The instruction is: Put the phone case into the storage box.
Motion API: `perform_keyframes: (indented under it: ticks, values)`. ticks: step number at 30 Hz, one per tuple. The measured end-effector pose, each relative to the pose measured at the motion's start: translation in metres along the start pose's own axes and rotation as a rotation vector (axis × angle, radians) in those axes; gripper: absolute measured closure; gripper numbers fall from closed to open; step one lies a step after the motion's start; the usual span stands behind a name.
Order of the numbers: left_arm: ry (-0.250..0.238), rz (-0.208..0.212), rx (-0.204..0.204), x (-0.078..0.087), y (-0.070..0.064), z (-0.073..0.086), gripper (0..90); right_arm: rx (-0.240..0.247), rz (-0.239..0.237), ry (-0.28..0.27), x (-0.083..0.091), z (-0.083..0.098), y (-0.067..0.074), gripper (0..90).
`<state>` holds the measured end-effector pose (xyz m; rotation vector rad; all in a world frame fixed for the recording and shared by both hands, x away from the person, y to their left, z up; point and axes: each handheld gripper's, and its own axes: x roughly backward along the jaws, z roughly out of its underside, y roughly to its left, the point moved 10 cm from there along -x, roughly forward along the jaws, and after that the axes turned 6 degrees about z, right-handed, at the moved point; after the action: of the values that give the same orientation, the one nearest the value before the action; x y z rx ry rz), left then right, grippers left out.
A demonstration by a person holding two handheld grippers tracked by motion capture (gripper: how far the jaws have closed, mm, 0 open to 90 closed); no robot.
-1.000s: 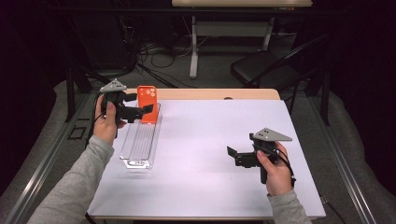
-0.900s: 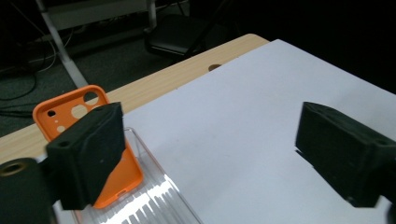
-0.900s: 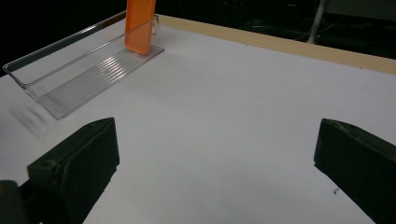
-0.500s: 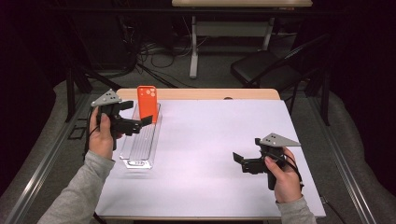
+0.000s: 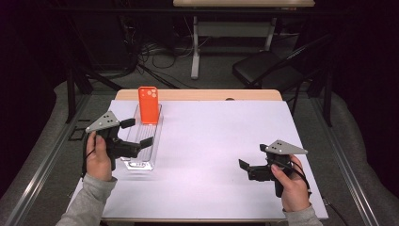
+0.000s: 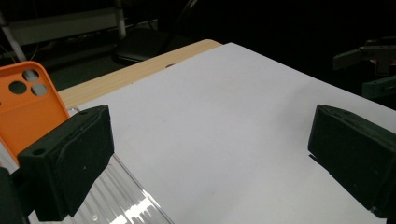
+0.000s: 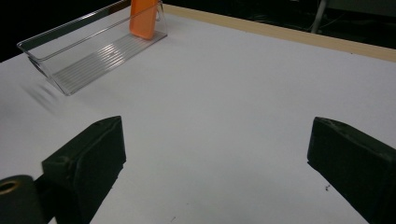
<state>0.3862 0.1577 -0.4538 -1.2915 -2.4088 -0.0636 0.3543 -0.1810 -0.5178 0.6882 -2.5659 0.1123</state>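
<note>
Our left gripper has its jaws spread wide with nothing between them; they've just been opening, and they sit over the near part of the clear rack. The orange phone case stands upright at the rack's far end, on the table's left side, well clear of the pads. Our right gripper is also gaping and empty, low over the white table cover, well apart from the rack. Whether the case leans on the rack's wall, we can't quite tell.
</note>
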Motion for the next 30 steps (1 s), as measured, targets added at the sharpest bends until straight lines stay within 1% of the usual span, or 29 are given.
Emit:
perform_keyframes:
  ticks: [1, 2, 4, 6, 8, 11, 13, 15, 18, 20, 23, 24, 25, 26, 27, 30]
  values:
    - [0.0, 0.0, 0.0, 0.0, 0.0, 0.0, 0.7, -0.001, 0.003, -0.004, 0.0, 0.001, -0.001, 5.0]
    - [-0.013, -0.007, 0.002, 0.003, 0.0, 0.006, 0.6, -0.002, 0.002, -0.002, 0.001, 0.002, -0.001, 5.1]
    - [-0.016, -0.012, 0.008, 0.004, 0.0, 0.013, 0.7, -0.009, 0.001, 0.004, 0.001, 0.005, -0.001, 5.1]
    - [-0.011, -0.022, 0.013, 0.004, 0.002, 0.019, 0.7, -0.005, 0.01, 0.008, 0.001, 0.009, -0.004, 5.7]
    - [-0.012, -0.033, 0.028, 0.004, 0.003, 0.025, 0.7, -0.007, 0.016, 0.017, 0.001, 0.013, -0.006, 6.0]
    - [-0.014, -0.03, 0.025, 0.003, 0.004, 0.032, 0.7, -0.004, 0.029, 0.013, 0.0, 0.018, -0.009, 6.0]
    - [-0.017, -0.038, 0.027, 0.003, 0.005, 0.036, 0.7, 0.003, 0.041, 0.016, -0.001, 0.022, -0.011, 6.0]
    - [-0.024, -0.04, 0.027, 0.002, 0.006, 0.039, 0.7, 0.01, 0.042, 0.016, -0.001, 0.025, -0.012, 5.9]
    - [-0.029, -0.041, 0.032, 0.002, 0.008, 0.043, 0.7, 0.003, 0.04, 0.009, -0.002, 0.028, -0.013, 5.7]
    - [-0.03, -0.042, 0.039, 0.002, 0.009, 0.046, 0.7, -0.005, 0.04, 0.017, -0.002, 0.03, -0.013, 5.7]
    - [-0.028, -0.044, 0.035, 0.001, 0.01, 0.051, 0.7, -0.006, 0.036, 0.016, -0.002, 0.032, -0.012, 5.7]
    - [-0.028, -0.044, 0.035, 0.001, 0.01, 0.051, 0.7, 0.005, 0.038, 0.014, -0.003, 0.033, -0.013, 5.7]
    - [-0.028, -0.045, 0.042, 0.001, 0.011, 0.054, 0.7, 0.0, 0.042, 0.011, -0.004, 0.034, -0.012, 5.7]
    - [-0.029, -0.042, 0.046, 0.0, 0.011, 0.056, 0.7, 0.008, 0.045, 0.012, -0.004, 0.035, -0.012, 5.7]
    - [-0.02, -0.048, 0.046, 0.001, 0.012, 0.059, 0.7, 0.01, 0.049, 0.011, -0.005, 0.036, -0.013, 5.6]
    - [-0.017, -0.054, 0.051, 0.001, 0.014, 0.063, 0.7, 0.022, 0.058, 0.0, -0.007, 0.038, -0.014, 4.9]
